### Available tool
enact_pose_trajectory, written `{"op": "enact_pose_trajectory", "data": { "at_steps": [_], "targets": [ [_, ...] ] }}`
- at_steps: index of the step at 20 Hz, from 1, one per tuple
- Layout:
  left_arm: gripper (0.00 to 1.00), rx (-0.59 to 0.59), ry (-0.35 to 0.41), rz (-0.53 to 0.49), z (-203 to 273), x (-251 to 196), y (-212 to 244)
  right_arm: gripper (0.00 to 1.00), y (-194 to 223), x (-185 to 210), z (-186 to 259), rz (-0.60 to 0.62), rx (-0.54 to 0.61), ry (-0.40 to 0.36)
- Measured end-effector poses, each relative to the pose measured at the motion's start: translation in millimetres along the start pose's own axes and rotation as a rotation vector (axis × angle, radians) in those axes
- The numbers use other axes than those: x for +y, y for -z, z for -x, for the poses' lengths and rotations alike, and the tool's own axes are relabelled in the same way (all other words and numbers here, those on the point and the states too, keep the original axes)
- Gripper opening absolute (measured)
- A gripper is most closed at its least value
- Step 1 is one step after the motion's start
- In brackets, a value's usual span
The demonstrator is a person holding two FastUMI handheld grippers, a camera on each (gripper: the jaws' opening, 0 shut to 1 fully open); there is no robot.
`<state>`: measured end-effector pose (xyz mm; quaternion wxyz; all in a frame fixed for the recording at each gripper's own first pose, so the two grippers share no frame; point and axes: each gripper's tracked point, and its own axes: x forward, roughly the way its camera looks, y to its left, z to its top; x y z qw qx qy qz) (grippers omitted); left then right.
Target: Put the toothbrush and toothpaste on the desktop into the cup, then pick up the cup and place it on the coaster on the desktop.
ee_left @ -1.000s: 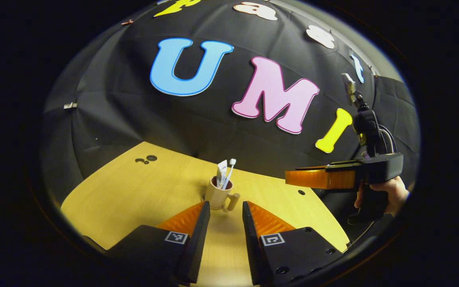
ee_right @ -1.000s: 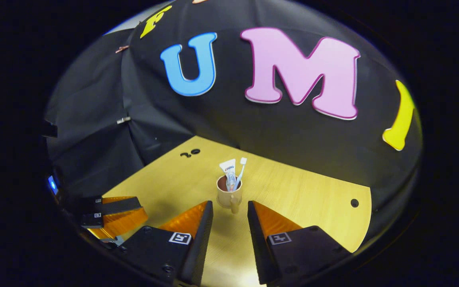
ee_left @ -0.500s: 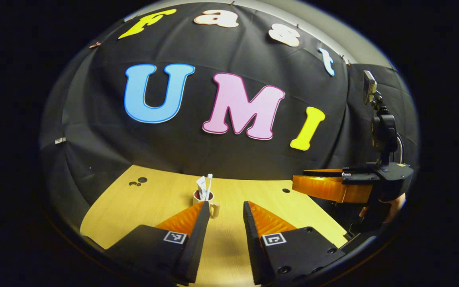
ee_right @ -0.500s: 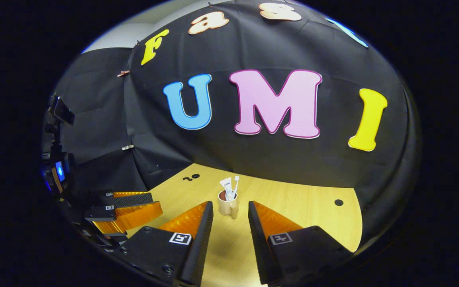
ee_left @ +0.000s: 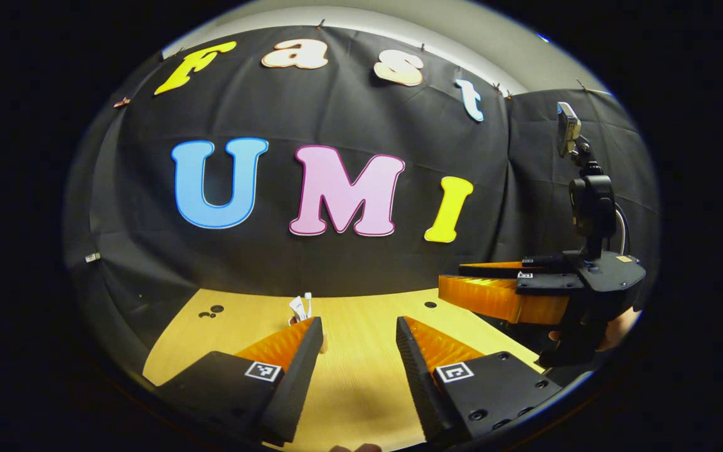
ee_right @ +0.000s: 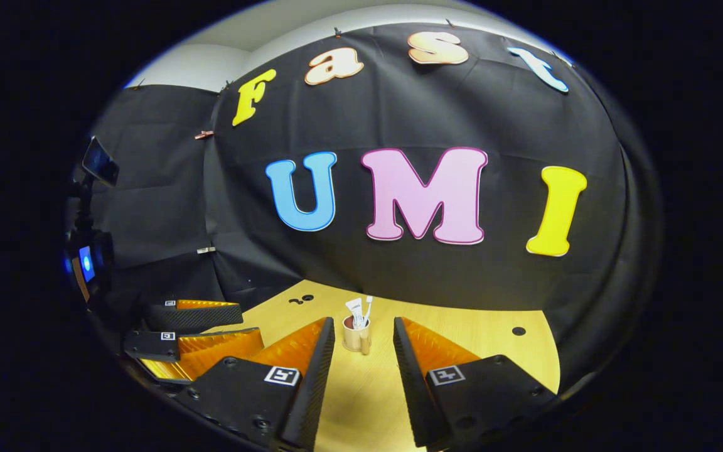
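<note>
Toothpaste (ee_left: 297, 307) and toothbrush (ee_left: 308, 304) tips peek above the left gripper (ee_left: 355, 329) in the left gripper view; the cup beneath them is hidden behind that gripper's near finger. Its jaws stand spread with nothing between them. Well to the right of the cup's spot, the right gripper (ee_left: 455, 282) hangs above the desktop (ee_left: 361, 376), a hand (ee_left: 615, 326) on its grip.

In the right gripper view, the cup (ee_right: 356, 336) stands upright on the desktop (ee_right: 462, 326), handle toward the camera, holding toothpaste (ee_right: 355, 310) and toothbrush (ee_right: 368, 309). Right gripper (ee_right: 361, 333) jaws are spread and empty, short of the cup; the left gripper (ee_right: 236, 323) sits well left of it, also apart. A coaster under the cup cannot be made out.

Risk: the tall contents lean above the rim, so any bump near the cup would likely tip it.
</note>
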<state>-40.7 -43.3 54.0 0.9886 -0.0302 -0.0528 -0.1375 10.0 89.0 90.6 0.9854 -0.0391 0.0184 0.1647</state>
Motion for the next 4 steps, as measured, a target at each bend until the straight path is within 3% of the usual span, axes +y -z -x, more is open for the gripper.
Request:
{"op": "enact_pose_trajectory", "data": {
  "at_steps": [4],
  "targets": [
    [0.82, -0.032, -0.003, -0.023, 8, -6, -5, 0.74, 0, 3, 16, -0.012, -0.022, 0.014]
  ]
}}
